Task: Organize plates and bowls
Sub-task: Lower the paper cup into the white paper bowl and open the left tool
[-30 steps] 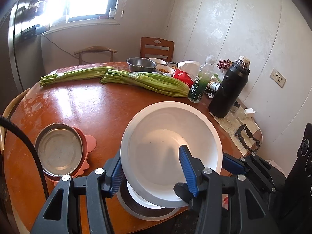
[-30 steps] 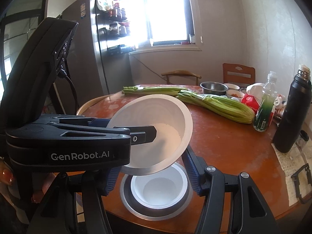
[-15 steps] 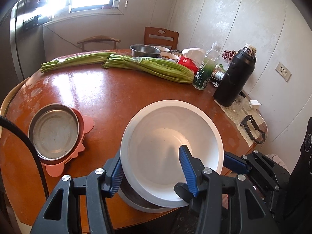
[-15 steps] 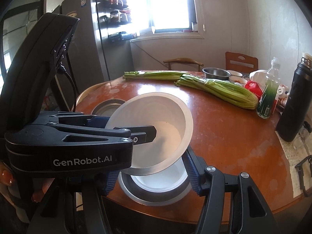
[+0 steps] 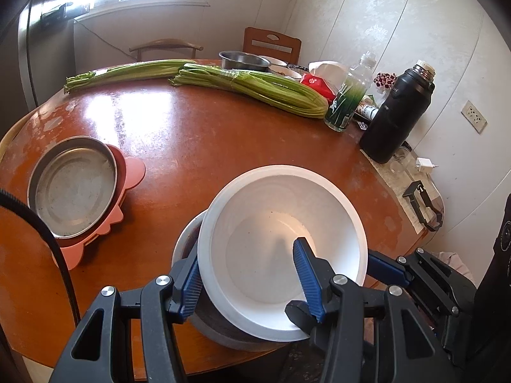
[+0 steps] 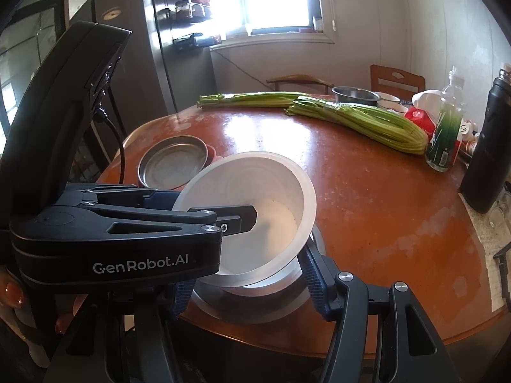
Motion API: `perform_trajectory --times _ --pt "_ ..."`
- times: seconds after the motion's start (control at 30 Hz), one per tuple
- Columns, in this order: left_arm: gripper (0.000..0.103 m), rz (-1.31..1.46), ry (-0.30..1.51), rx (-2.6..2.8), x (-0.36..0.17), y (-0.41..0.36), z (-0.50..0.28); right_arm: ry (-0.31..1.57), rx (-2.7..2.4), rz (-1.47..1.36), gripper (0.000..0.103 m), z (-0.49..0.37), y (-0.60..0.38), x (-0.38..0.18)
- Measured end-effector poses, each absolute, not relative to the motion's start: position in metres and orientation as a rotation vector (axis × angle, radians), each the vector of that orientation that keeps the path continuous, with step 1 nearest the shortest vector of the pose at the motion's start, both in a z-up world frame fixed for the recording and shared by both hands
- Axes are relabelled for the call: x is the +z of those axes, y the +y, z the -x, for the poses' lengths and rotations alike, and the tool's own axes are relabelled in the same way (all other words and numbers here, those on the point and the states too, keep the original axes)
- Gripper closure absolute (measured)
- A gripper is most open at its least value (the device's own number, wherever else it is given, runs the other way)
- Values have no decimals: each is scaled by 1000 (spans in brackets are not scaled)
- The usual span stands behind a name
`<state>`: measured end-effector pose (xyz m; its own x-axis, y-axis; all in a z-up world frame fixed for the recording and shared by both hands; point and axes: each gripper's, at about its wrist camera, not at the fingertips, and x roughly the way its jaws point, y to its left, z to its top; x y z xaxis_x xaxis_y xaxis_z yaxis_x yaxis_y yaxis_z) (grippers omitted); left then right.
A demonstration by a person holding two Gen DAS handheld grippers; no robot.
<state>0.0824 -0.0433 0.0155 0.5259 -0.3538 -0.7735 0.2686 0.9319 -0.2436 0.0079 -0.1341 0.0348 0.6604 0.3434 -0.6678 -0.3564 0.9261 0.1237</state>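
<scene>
The left gripper (image 5: pixel 252 282) jaws clamp the white bowl (image 5: pixel 281 233) rim at six o'clock; stiff, smooth, probably light. The right gripper (image 6: pixel 247 290) jaws stand apart beneath it.

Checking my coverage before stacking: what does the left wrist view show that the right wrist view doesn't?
Left wrist only: the wall socket and the white charger. Right wrist only: the person's hand at the left edge. Both: the white bowl tilted over the metal bowl, the metal plate, celery and black flask.
</scene>
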Motion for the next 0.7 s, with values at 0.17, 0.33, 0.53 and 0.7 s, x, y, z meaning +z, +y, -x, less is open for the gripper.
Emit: perform_trajectory --times 0.17,0.33,0.53,0.7 --pt "50 76 952 -349 8 -48 -84 767 397 17 40 -10 -135 27" --pt "50 65 962 -332 1 -50 -88 773 398 19 40 -12 -136 21" --pt "50 45 963 -307 -6 -54 -91 787 394 13 41 -16 -138 13" --pt "50 41 964 -291 -8 -54 -93 794 395 9 41 -19 -139 9"
